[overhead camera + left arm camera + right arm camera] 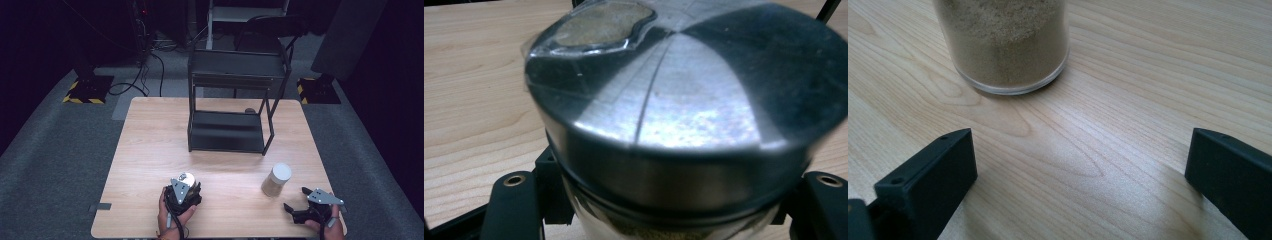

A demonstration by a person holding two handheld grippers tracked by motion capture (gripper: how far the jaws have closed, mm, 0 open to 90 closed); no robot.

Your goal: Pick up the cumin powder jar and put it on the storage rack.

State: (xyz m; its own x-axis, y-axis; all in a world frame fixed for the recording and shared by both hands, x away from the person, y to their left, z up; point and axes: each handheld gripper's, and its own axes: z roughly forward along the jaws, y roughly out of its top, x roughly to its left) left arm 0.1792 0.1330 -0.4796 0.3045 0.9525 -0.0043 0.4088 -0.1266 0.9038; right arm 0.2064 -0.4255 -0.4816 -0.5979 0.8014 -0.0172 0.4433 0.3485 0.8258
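Observation:
A glass jar with a shiny metal lid (186,178) stands near the table's front edge, left of centre. My left gripper (186,192) is shut on it, one black jaw on each side of the jar (684,95) just below the lid; sandy grains show through the glass. A second jar (276,180), white-lidded and full of sand-coloured powder, stands at the front right. My right gripper (297,199) sits low over the table just in front of this jar (1008,40), open, its fingers (928,180) spread wide and apart from the glass.
A black two-tier metal rack (235,62) stands at the middle back of the wooden table (150,135). A small dark round object (250,110) lies behind its lower shelf. Cables and stands cover the floor beyond.

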